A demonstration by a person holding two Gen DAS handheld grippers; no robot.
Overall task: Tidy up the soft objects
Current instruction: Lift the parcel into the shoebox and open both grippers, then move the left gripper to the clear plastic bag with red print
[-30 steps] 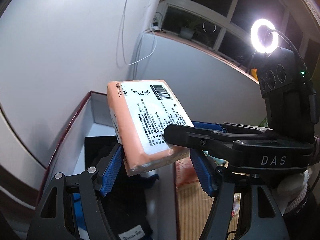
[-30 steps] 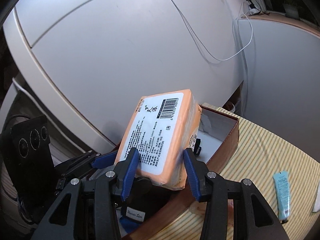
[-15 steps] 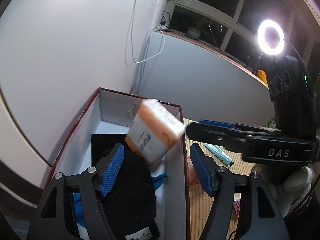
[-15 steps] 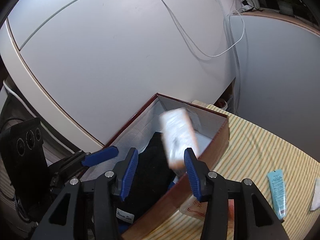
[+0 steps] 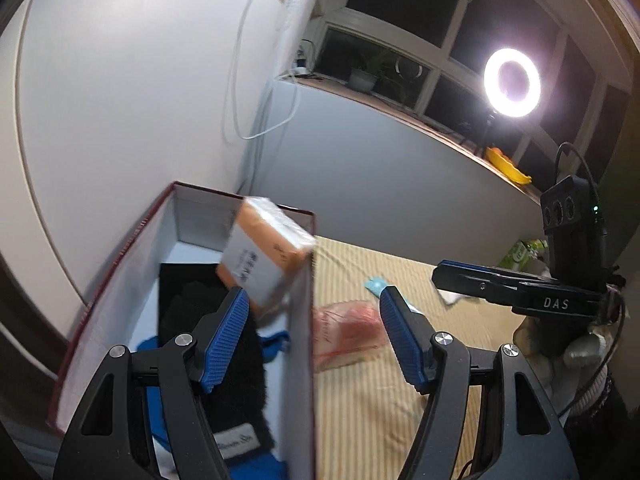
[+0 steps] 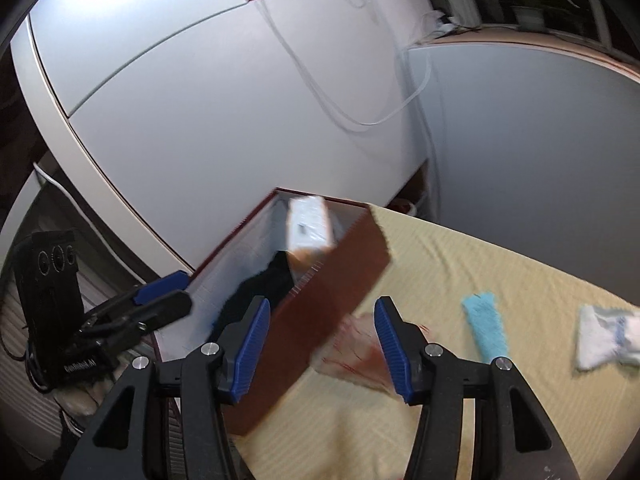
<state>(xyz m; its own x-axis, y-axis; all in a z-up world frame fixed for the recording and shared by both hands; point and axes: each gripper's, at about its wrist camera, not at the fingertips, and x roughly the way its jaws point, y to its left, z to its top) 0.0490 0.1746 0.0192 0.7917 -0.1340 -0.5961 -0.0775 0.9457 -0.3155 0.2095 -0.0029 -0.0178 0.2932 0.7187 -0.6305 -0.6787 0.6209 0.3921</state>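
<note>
yellow mat [image 6: 500,272], orange pack [image 5: 266,254] in box [image 5: 304,320]

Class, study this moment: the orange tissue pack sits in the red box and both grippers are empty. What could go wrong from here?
1. The orange tissue pack lies tilted against the box wall on the black cloth; it may tip or stick up.
2. The left gripper straddles that wall, so moving sideways could knock the box.
3. The right gripper, its jaws opening, hovers near the red plastic bag; thin film may slip from its fingers.

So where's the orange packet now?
In both wrist views the orange packet sits tilted inside the red box, at its far end, over the black cloth.
</note>
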